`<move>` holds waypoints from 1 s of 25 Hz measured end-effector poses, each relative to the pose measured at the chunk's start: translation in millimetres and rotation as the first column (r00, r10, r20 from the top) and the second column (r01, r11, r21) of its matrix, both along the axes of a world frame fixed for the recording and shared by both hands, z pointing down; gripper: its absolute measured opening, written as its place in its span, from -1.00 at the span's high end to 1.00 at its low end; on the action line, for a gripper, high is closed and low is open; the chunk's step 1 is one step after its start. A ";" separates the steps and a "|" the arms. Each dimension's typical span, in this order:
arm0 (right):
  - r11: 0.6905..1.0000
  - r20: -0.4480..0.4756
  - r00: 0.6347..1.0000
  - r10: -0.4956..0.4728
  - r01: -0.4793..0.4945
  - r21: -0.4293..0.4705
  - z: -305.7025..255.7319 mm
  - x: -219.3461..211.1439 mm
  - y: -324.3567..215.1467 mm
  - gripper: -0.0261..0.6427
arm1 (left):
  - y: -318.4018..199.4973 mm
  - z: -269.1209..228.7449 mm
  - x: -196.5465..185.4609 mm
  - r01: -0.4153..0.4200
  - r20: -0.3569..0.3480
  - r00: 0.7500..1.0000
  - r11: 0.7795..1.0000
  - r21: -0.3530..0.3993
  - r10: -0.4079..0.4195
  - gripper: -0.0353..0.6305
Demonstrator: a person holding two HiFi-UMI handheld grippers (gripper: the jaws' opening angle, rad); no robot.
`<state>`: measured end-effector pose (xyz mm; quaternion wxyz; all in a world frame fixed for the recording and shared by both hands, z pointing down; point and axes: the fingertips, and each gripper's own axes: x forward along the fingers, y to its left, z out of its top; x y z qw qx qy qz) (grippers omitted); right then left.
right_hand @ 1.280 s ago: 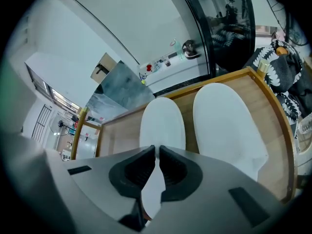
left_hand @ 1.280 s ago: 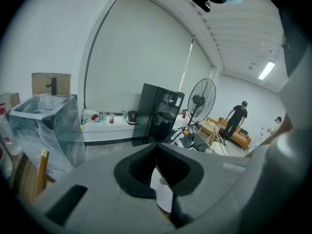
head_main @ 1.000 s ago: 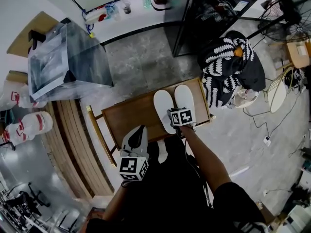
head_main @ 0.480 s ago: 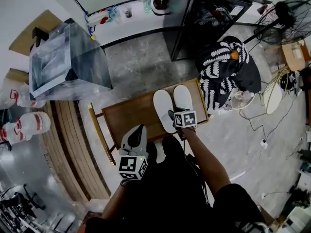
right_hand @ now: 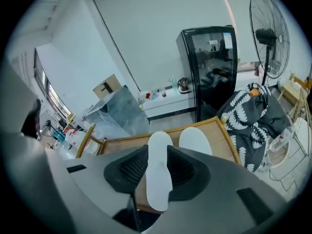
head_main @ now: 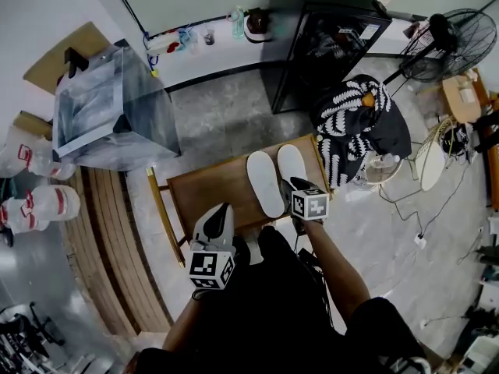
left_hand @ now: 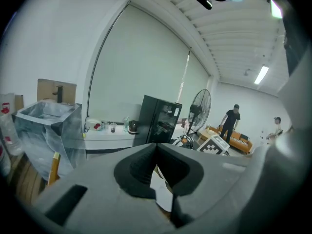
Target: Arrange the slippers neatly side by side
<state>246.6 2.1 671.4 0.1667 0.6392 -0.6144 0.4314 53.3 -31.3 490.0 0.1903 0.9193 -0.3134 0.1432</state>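
Slippers [head_main: 266, 181]: pair lay side by side at desk's [head_main: 204, 192] right edge.
Right hand-held gripper [head_main: 295, 185]: jaws, just opened then narrowing slightly, stood released, nothing between.
Left hand-held gripper [head_main: 221, 213]: clenched, empty.
Best withdrawn clear of heels.

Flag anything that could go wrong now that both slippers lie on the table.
The nearer slipper has its heel at the wooden table's near edge; a nudge could tip it off. The other slipper sits further forward, so the pair may read as staggered.

Black short-sleeved top [head_main: 312, 322]; right hand-held gripper [right_hand: 157, 152] grey, black ribbed pads [right_hand: 131, 168].
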 end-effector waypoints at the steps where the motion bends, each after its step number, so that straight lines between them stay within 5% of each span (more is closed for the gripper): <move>1: 1.000 -0.012 1.000 0.003 -0.002 0.026 -11.8 -0.3 -0.4 0.59 | -0.1 -2.2 -2.1 0.003 -0.005 1.000 1.000 0.004 -0.003 0.84; 8: 0.973 -0.098 0.995 0.011 0.013 0.231 -106.5 -14.9 -2.4 0.84 | 1.1 -21.3 -12.5 0.019 -0.040 0.999 0.999 0.048 -0.017 0.84; 16: 0.896 -0.174 0.985 0.020 0.060 0.441 -206.2 -53.0 15.2 0.89 | 1.2 -42.3 -22.2 0.037 -0.070 0.997 0.995 0.098 -0.030 0.84; 25: 0.860 -0.157 0.988 0.012 0.070 0.505 -238.2 -89.5 37.1 0.89 | -0.3 -44.1 -30.7 0.046 -0.072 0.997 0.993 0.107 -0.039 0.84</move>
